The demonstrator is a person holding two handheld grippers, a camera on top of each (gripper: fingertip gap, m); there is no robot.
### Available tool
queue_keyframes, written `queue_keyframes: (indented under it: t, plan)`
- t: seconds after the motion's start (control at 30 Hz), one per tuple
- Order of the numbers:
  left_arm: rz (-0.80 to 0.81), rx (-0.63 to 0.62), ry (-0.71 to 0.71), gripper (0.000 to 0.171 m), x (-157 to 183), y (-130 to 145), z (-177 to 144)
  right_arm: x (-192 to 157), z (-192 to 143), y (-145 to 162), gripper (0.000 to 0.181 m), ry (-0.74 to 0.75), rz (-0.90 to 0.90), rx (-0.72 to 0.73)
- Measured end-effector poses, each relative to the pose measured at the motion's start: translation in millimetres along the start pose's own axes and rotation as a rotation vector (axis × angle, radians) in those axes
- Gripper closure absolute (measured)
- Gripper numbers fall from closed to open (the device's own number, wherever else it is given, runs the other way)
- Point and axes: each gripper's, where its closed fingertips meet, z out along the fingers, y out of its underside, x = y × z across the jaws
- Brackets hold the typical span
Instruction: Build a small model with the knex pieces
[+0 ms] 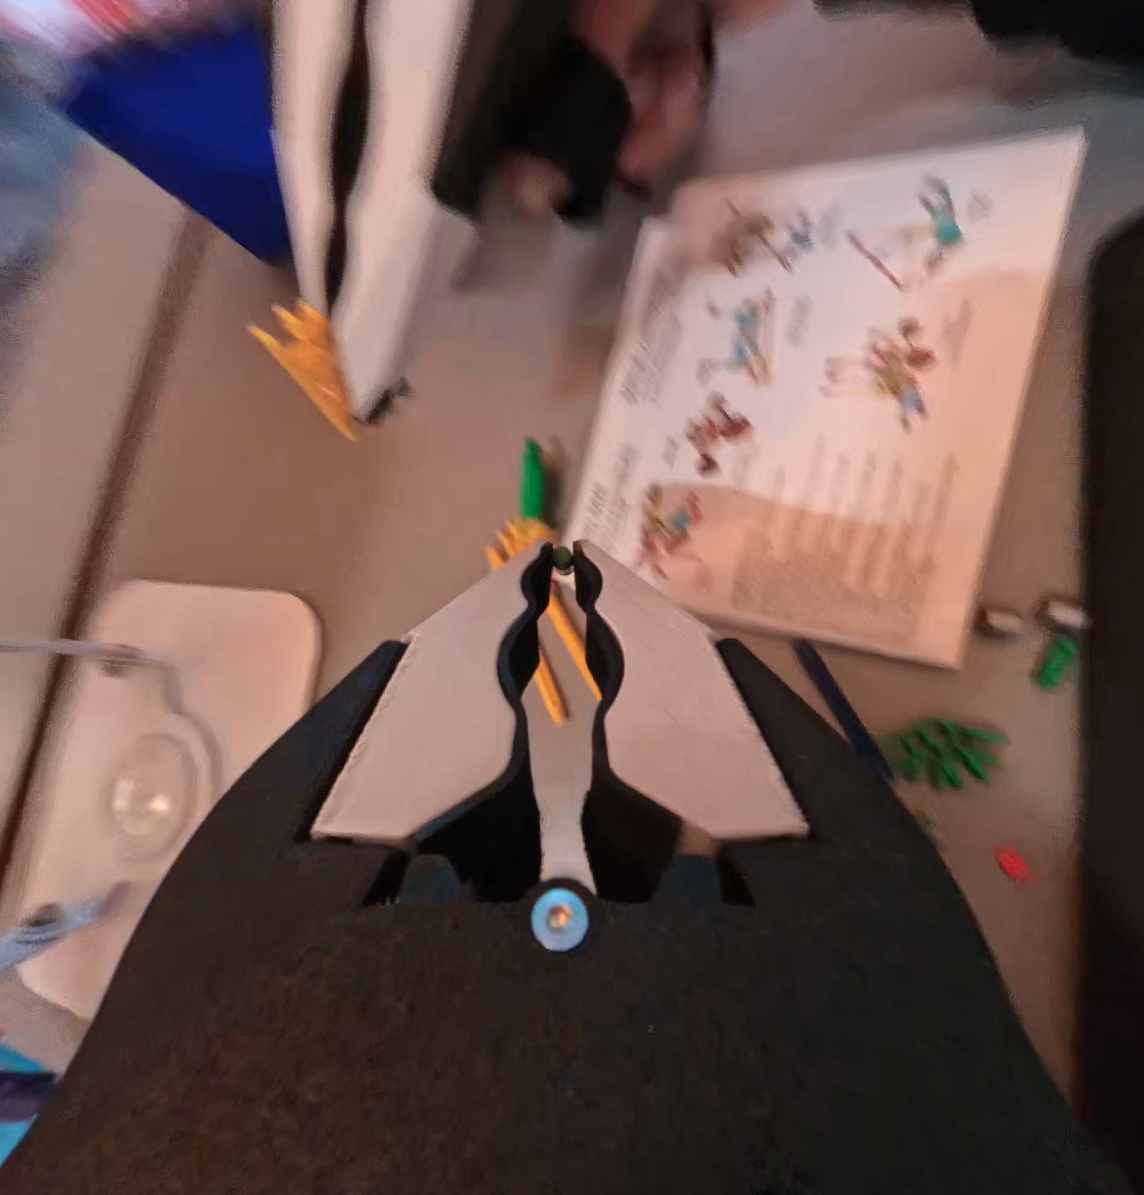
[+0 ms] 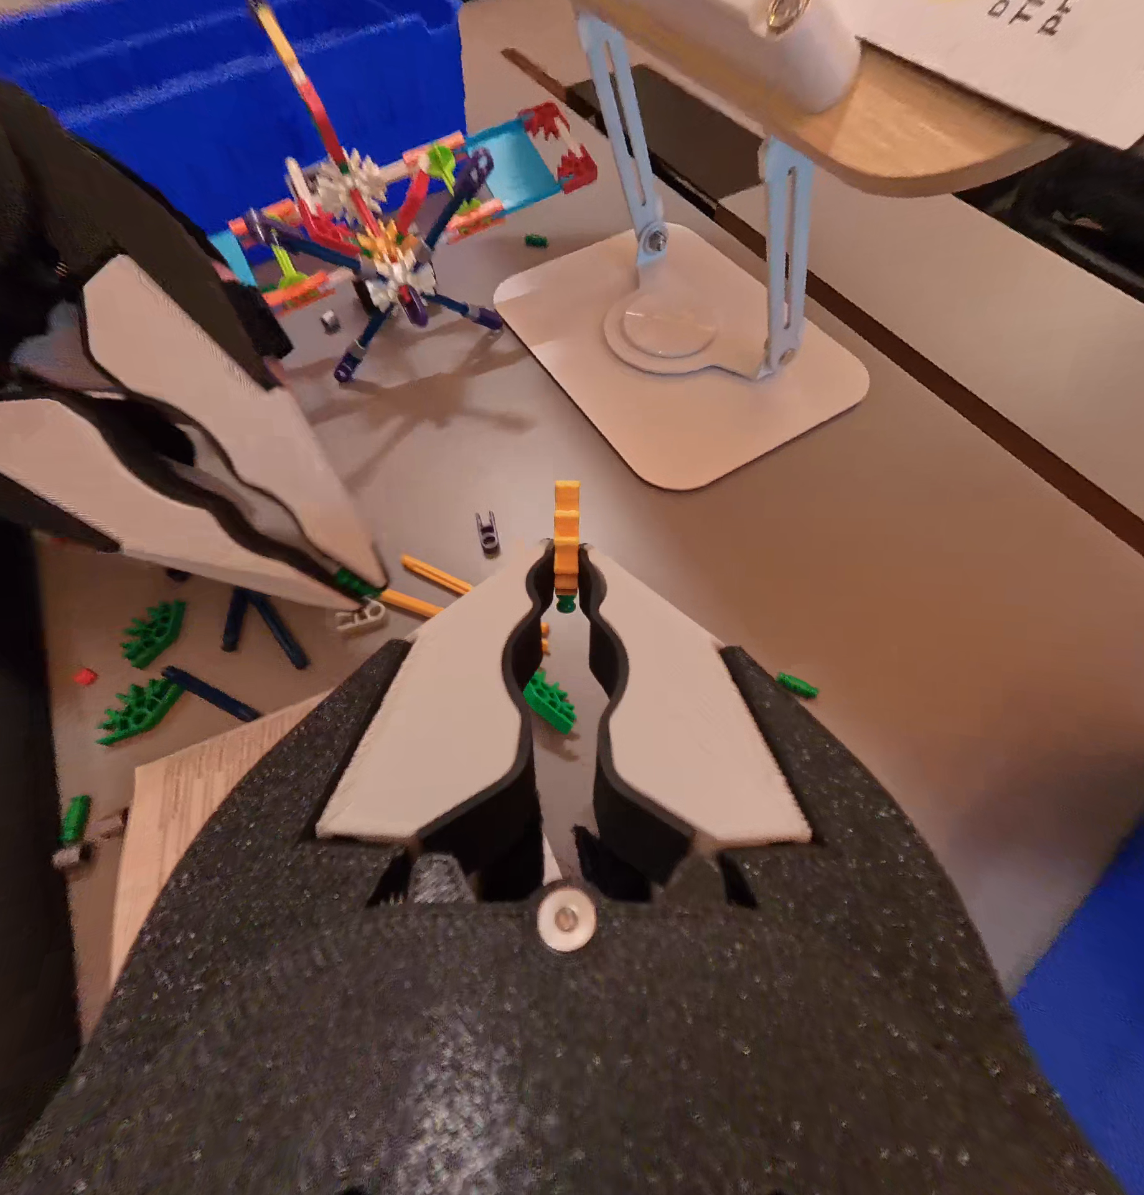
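My left gripper (image 1: 561,557) is shut on a short green rod (image 1: 561,556), seen end-on between its tips. It also shows in the right wrist view (image 2: 362,585), low over the table, with the green rod (image 2: 353,582) in its tips beside a yellow rod (image 2: 421,602). My right gripper (image 2: 566,549) is shut on a yellow toothed connector (image 2: 566,517) that stands up from its tips, with a green bit (image 2: 564,604) at its lower end. In the blurred left wrist view the right gripper (image 1: 346,388) hangs at the upper left with the yellow connector (image 1: 311,362).
A colourful rod-and-connector model (image 2: 375,258) stands before a blue bin (image 2: 168,97). A stand on a beige base (image 2: 679,388) is at the right. A picture sheet (image 1: 815,401) lies on the table. Green connectors (image 2: 142,705), dark blue rods (image 2: 265,630) and yellow rods (image 1: 556,653) lie scattered. My right fingertips sit around 8 cm from my left ones. The colourful rod-and-connector model (image 2: 375,258) is about 20 cm from both grippers' fingertips.
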Motion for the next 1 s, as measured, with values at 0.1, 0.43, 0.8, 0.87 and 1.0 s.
queue_keyframes:
  t: [0.1,0.43,0.8,0.87,1.0]
  plan:
    - [-0.031,-0.17,0.146,0.166,25.6,30.3,9.1,-3.7,3.8,11.1,0.176,-0.027,-0.023,-0.052]
    - [-0.17,-0.128,0.166,0.142,13.8,35.1,13.2,3.8,15.7,31.0,0.176,0.06,-0.159,-0.163]
    - [-0.271,-0.239,0.058,0.153,-13.4,69.6,31.3,23.4,35.7,56.8,0.175,0.256,-0.45,-0.337]
    - [-0.294,-0.231,0.08,0.16,-11.4,68.5,34.2,27.4,39.2,61.8,0.175,0.288,-0.508,-0.372]
    - [-0.3,-0.226,0.07,0.166,-15.2,69.0,36.9,27.9,47.6,67.2,0.175,0.317,-0.577,-0.412]
